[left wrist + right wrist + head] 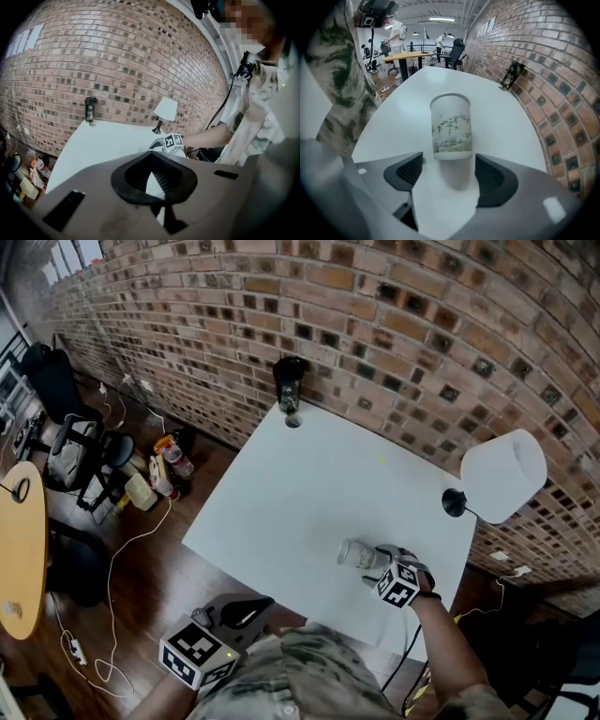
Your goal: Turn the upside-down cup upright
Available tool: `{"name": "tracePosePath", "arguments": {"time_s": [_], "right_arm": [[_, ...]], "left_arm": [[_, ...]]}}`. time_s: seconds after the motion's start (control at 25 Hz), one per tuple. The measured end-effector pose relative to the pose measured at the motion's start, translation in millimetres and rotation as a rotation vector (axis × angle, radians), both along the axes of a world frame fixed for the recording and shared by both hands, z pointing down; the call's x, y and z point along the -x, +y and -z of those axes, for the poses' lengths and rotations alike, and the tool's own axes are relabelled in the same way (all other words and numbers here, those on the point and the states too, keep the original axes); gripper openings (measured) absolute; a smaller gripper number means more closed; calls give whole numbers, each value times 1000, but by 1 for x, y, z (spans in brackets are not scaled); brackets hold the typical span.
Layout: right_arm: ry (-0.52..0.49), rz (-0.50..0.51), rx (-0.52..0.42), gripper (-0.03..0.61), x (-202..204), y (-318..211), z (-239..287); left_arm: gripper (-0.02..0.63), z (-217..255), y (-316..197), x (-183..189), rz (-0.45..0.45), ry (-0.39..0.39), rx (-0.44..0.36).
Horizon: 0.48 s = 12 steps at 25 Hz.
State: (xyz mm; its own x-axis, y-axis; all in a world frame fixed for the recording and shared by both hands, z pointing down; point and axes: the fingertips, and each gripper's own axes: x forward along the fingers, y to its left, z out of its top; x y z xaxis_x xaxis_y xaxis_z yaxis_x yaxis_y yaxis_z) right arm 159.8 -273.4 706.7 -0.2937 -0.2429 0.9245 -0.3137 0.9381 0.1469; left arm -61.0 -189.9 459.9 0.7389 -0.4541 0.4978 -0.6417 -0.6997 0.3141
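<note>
One white table [281, 493] fills most of the scene, with a white-shaded lamp [503, 474] near its right edge and a dark bottle [289, 385] at the far edge. The left gripper [151, 165] hangs low off the table's near side, its jaws closed together on nothing. The right gripper [450, 163] is over the table towards the near right corner. Its jaws are spread wide, with a clear gap on either side of the cup [451, 126], so it grips nothing.

The cup rests on the table with its lower end level with those jaw tips, well apart from lamp and bottle. In the right gripper view it seems to stand on end. Its painted bamboo reads right way up, and the top shows a ring like an open rim. I judge the turn done, though the head view shows the cup too small to confirm. All that looks left is drawing the gripper clear without knocking it.
</note>
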Motion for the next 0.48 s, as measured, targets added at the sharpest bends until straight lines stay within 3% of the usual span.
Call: {"name": "tracePosePath", "arguments": {"time_s": [0.16,0.32,0.48], "right_arm": [[16,43,6,397,11,-2,19],[18,110,19,399,47,-17,36],[87,166,92,399,73,-25,25]], "left_arm": [[6,0,-1,8,17,8,-1],[6,-2,0,13,25,17,0],[6,-3,3,19,42,27,-3]]}}
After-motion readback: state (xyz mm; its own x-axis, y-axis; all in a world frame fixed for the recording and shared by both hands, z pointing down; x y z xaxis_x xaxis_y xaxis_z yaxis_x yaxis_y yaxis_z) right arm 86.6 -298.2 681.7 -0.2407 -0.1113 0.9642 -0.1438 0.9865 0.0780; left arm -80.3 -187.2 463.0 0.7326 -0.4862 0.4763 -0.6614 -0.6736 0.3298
